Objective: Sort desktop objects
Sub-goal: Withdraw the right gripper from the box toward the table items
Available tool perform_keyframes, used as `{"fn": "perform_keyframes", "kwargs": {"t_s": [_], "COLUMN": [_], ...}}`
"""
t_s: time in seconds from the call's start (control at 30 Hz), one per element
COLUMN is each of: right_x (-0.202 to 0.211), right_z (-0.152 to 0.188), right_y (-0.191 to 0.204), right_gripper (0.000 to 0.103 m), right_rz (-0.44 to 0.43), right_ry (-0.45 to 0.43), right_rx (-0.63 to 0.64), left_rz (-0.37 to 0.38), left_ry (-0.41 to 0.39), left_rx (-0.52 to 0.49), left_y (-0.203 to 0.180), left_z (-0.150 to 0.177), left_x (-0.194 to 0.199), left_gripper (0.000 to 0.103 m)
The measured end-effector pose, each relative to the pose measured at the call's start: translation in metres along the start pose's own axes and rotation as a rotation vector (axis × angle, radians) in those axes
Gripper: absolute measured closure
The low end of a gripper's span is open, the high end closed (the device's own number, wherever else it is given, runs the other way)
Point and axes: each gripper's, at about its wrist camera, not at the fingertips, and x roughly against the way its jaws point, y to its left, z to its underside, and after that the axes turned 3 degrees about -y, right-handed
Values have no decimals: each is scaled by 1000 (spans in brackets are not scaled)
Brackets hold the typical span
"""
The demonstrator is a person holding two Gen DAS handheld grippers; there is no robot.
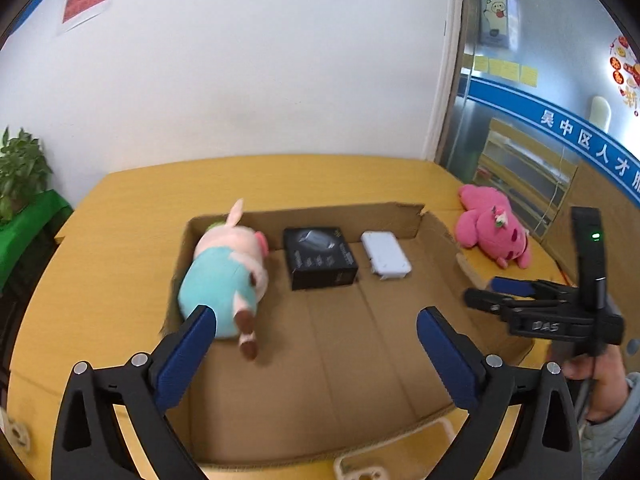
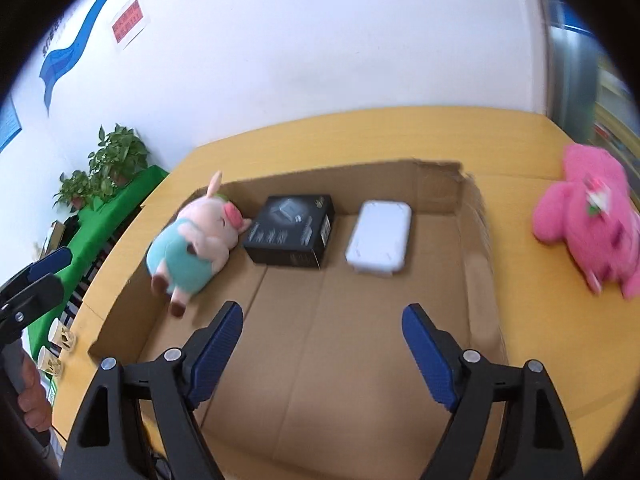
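The left tool (image 1: 316, 320) is wide and holds nothing. The right tool (image 2: 322, 318) is wide and bare too, with "DAS" on its body. Both hang over the cardboard box (image 2: 476, 240) on the yellow counter (image 2: 400, 132). In the box, along its far wall, lie a pig toy (image 2: 192, 244) (in a teal suit), a black box (image 2: 292, 230) with print too small to read, and a white case (image 2: 380, 238). A pink toy (image 2: 588, 224) lies on the counter, just right of the box.

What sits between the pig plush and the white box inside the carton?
A black box lies between the pig plush and the white box; both wrist views show it.
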Motion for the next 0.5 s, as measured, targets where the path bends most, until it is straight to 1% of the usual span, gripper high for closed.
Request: {"fn": "perform_keyframes", "kwargs": {"t_s": [0.03,0.1,0.13,0.23,0.3,0.37,0.5], "right_x": [8,9,14,22,22,29,43], "right_z": [12,22,31,59,69,78,87], "right_y": [-1,6,3,5,6,8,19], "right_gripper": [21,21,21,21,21,21,21], "right_rz": [19,31,36,64,77,93,129], "right_ry": [-2,9,16,52,62,53,11], "right_rx": [-10,-20,-23,4,10,14,44], "left_rz": [-12,-28,-38,-44,-70,-79,-91], "left_ry": [5,27,40,71,87,91,63], "left_rx": [1,0,1,27,28,26,45], "left_y": [2,7,10,17,20,21,24], "left_z": [8,28,35,56,70,77,86], "left_x": [2,3,3,3,5,9,23], "left_gripper": [1,1,1,1,1,1,1]}}
